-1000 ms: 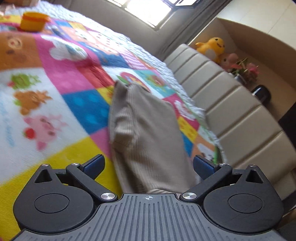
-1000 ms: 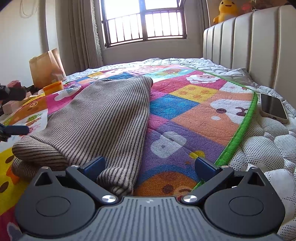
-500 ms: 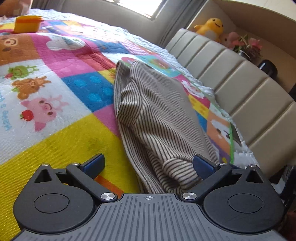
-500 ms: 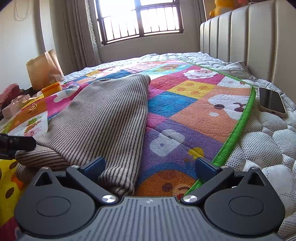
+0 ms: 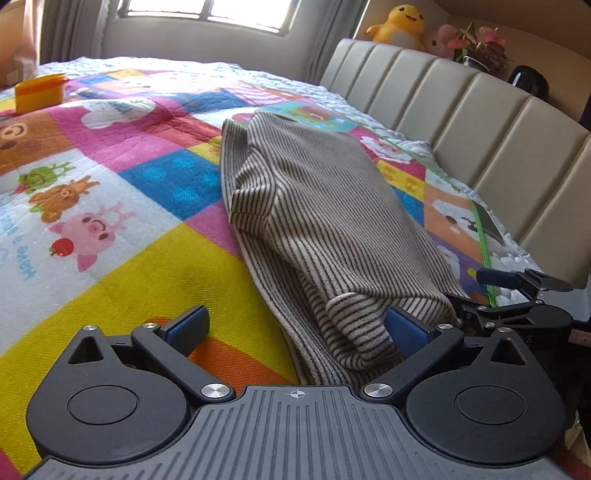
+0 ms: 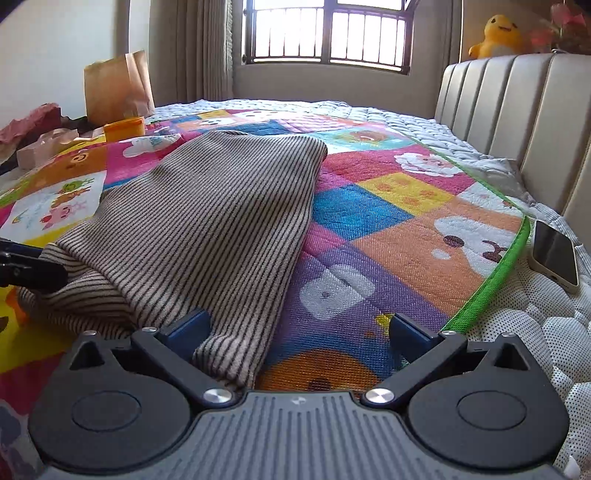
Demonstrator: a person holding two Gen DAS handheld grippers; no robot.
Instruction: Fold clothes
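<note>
Where both jaws gape, striped garment (image 5: 325, 206) between, left hand-held gripper (image 5: 295, 326) low.

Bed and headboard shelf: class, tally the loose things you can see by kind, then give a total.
Striped garment: 1
Phone: 1
Orange tub: 1
Paper bag: 1
Yellow duck toy: 1
Total: 5

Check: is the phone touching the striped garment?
Apart. The right wrist view shows the phone on the white quilt beyond the mat's green border, with patterned squares between it and the striped garment.
</note>
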